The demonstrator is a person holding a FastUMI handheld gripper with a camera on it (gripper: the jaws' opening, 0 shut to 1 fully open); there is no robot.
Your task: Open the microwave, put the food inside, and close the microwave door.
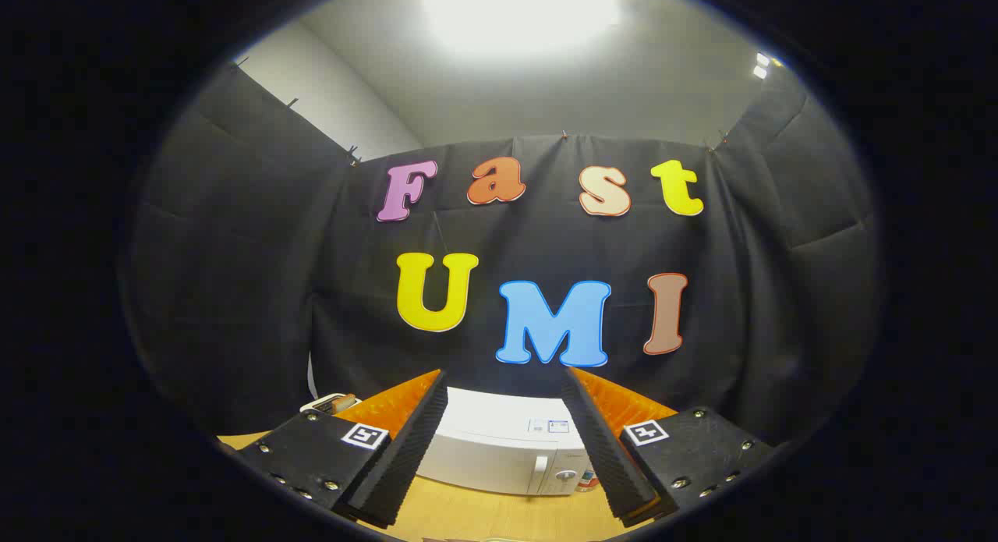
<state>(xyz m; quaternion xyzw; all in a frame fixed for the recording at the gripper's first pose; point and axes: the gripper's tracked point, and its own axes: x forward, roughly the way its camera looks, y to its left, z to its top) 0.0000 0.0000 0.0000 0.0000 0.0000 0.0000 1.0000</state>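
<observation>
A white microwave [499, 444] stands on the wooden table [499, 515], its door shut, with a handle and a knob on its right side. It lies beyond my fingers and shows in the gap between them. My gripper [505, 386] is held high above the table, open, with nothing between its two black ribbed fingers [405, 448]. The fingers carry orange backing and small square markers. Part of a white dish with something brown on it [334, 404] peeks out past the left finger, left of the microwave.
The black cloth wall of the booth rises close behind the microwave and wraps around both sides. A small red-and-white object [589, 480] sits at the microwave's right front corner, beside the right finger.
</observation>
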